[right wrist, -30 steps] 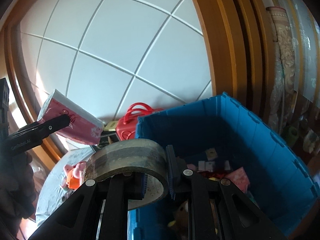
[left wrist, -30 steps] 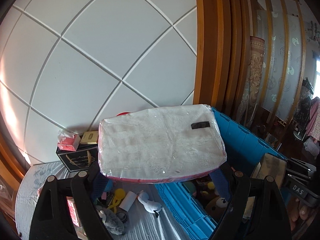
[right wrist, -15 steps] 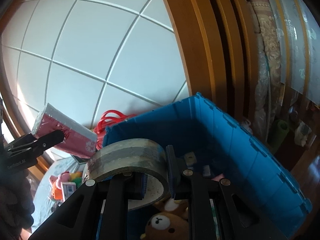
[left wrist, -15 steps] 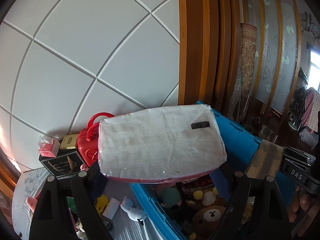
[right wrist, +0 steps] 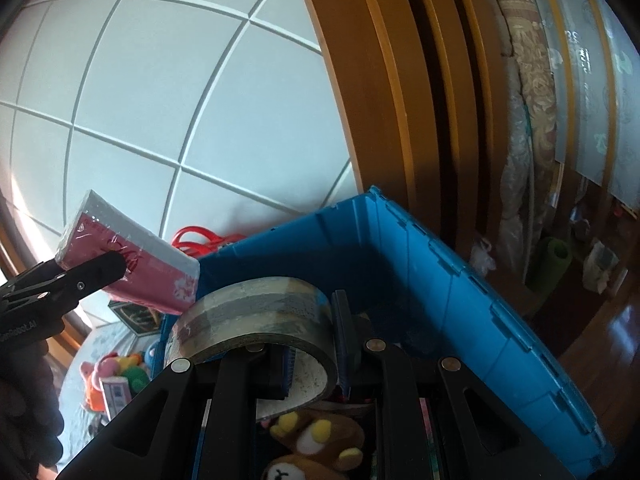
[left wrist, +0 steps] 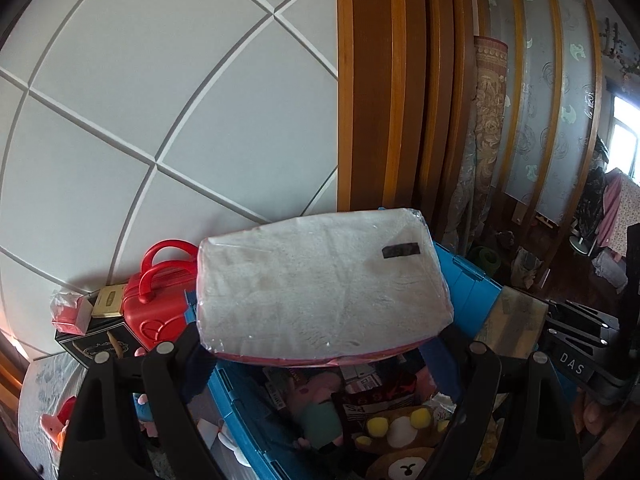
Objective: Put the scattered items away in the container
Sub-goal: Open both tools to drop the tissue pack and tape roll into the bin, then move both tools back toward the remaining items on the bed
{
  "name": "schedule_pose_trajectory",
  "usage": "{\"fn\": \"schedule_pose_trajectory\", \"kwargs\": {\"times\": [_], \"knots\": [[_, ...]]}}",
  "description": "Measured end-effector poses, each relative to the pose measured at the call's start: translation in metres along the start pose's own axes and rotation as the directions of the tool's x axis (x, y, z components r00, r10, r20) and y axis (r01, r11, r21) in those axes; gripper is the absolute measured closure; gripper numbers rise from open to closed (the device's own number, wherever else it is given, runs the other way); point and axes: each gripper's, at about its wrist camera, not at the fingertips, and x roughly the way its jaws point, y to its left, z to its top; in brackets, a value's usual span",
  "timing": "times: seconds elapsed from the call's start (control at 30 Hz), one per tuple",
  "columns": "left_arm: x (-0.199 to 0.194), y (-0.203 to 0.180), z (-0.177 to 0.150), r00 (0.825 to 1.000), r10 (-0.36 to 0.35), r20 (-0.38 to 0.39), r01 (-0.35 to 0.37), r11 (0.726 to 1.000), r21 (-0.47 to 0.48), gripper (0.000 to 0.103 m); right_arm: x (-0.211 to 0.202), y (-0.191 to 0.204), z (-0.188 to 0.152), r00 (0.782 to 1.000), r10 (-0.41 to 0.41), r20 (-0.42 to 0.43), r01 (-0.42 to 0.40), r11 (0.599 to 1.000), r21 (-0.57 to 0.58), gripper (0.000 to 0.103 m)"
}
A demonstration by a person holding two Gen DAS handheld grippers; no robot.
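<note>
My left gripper (left wrist: 320,354) is shut on a plastic-wrapped tissue pack (left wrist: 320,284), white on top and pink below, held above the near-left part of the blue crate (left wrist: 476,292). The pack also shows in the right wrist view (right wrist: 132,264), with the left gripper (right wrist: 100,270) on it. My right gripper (right wrist: 310,344) is shut on a roll of clear tape (right wrist: 256,316), held over the crate (right wrist: 460,280). The tape (left wrist: 512,322) shows at right in the left wrist view. The crate holds a brown bear plush (right wrist: 316,444) and other toys.
A red toy suitcase (left wrist: 160,304), a black box (left wrist: 96,344) and a small pink packet (left wrist: 70,312) stand by the white panelled wall left of the crate. Small toys (right wrist: 116,376) lie on the table at left. Wooden frames rise behind the crate.
Both grippers have moved right over the crate with their loads. The crate's inside and the bear plush now show under both.
</note>
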Motion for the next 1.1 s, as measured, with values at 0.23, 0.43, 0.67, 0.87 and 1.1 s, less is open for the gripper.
{"fn": "schedule_pose_trajectory", "kwargs": {"times": [0.23,0.43,0.67,0.87,1.1], "knots": [[0.023,-0.003,0.005,1.0,-0.013,-0.028,0.013,1.0,0.003,0.016,0.016,-0.011,0.007,1.0,-0.012,-0.017,0.012,1.0,0.003,0.087],[0.051,-0.008,0.008,0.989,-0.03,-0.148,0.033,0.999,0.019,0.011,0.042,-0.013,0.011,0.993,-0.015,-0.116,0.014,1.0,-0.016,0.05],[0.051,0.0,0.01,0.99,-0.011,-0.143,0.014,1.0,0.018,0.0,0.054,-0.02,0.0,0.988,-0.014,-0.156,0.014,1.0,-0.002,0.004],[0.053,0.009,0.009,0.989,-0.013,-0.147,0.015,1.0,0.011,0.0,0.053,-0.023,0.0,0.989,-0.012,-0.147,0.013,1.0,0.006,0.004],[0.044,0.019,-0.003,0.989,0.0,-0.147,0.0,1.0,0.003,0.0,0.044,-0.017,-0.002,0.992,-0.002,-0.128,0.004,1.0,0.009,0.004]]}}
